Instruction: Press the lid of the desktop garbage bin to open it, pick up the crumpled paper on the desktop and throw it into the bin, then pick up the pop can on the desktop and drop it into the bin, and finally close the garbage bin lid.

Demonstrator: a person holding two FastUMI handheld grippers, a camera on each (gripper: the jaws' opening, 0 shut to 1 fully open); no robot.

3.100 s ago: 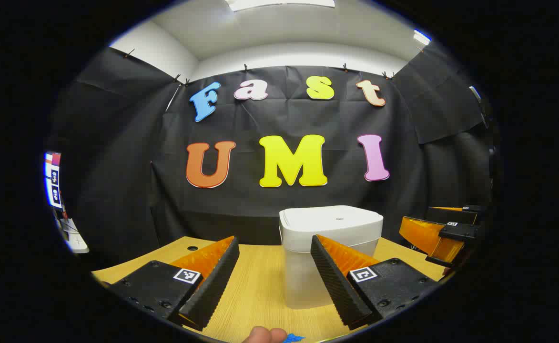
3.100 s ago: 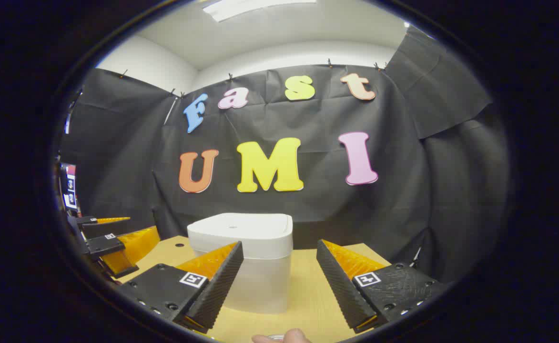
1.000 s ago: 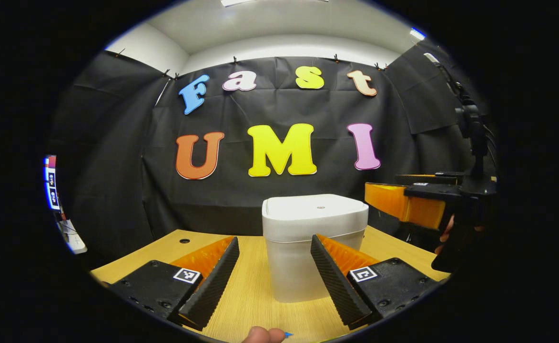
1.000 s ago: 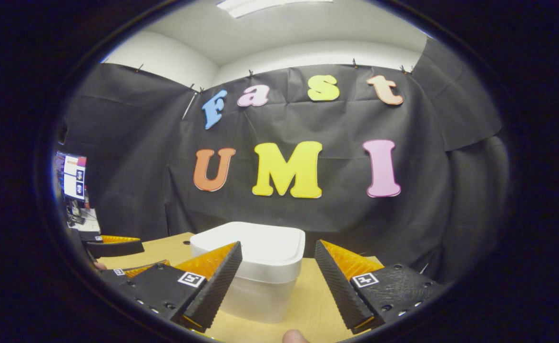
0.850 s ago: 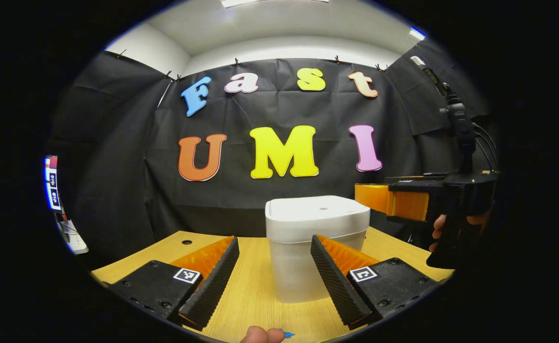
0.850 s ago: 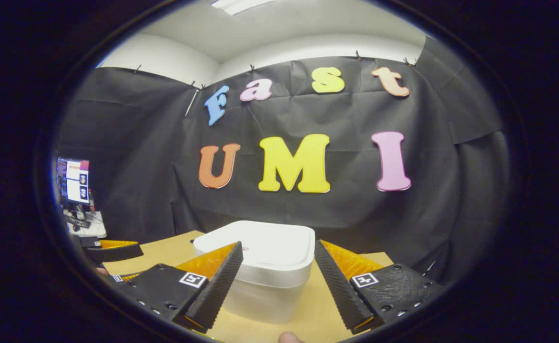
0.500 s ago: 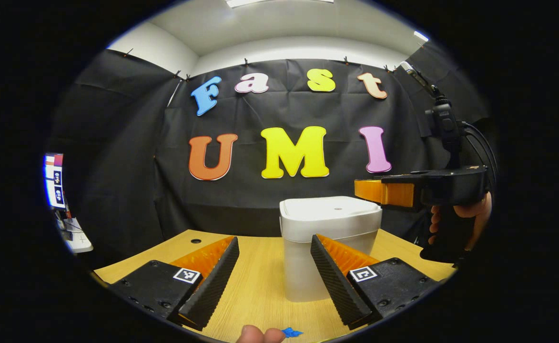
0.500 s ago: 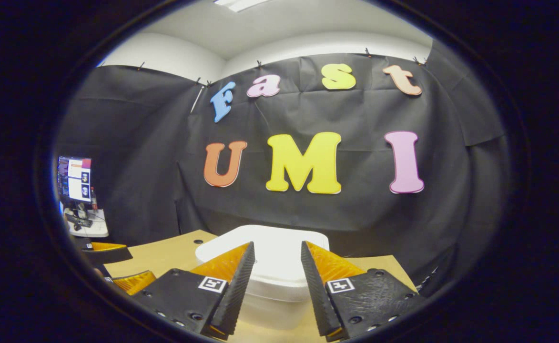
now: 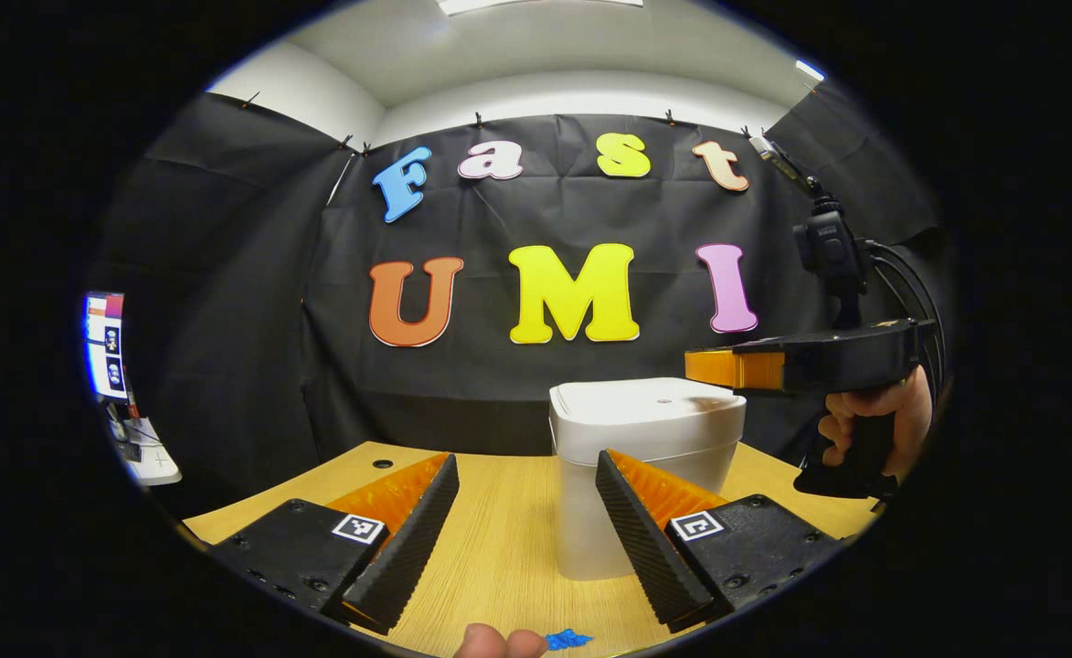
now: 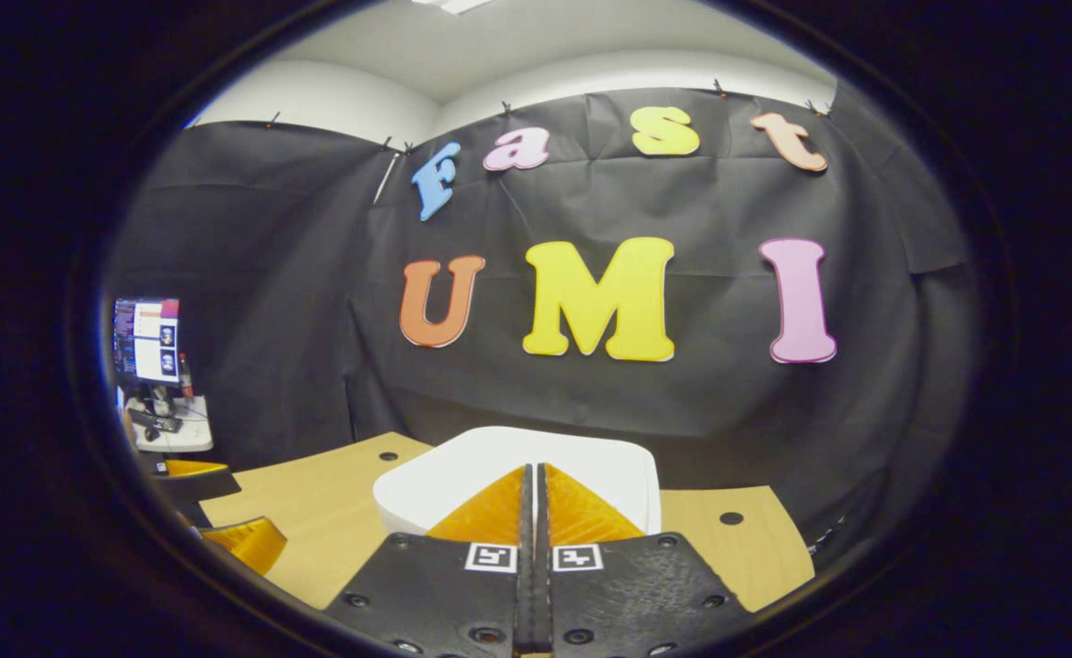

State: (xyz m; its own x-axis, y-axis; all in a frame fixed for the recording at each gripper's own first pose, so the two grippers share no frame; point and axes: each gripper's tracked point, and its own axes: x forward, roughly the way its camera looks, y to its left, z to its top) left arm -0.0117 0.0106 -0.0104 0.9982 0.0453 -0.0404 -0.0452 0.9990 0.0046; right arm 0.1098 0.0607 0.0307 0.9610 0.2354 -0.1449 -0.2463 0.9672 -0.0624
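Observation:
A white bin (image 9: 647, 475) with its lid (image 9: 645, 400) down stands on the wooden table (image 9: 490, 548). My left gripper (image 9: 525, 461) is open, low over the table on the near side of the bin, with nothing between its fingers. A hand (image 9: 874, 411) holds my right gripper (image 9: 695, 366) level, a little above the lid's right part. In the right gripper view the right gripper (image 10: 534, 470) is shut with its two fingers pressed together and nothing between them, pointing out over the white lid (image 10: 444, 475). Whether it touches the lid I cannot tell.
A small blue scrap (image 9: 567, 638) lies at the table's near edge beside a fingertip (image 9: 490, 642). The left gripper (image 10: 234, 539) sits low at the left in the right gripper view. Round holes (image 10: 730, 518) mark the tabletop (image 10: 316, 512). A monitor (image 10: 147, 340) stands beyond the table's left.
The right gripper has shut from open and moved forward over the bin's lid. The left gripper stays open and has hardly moved.

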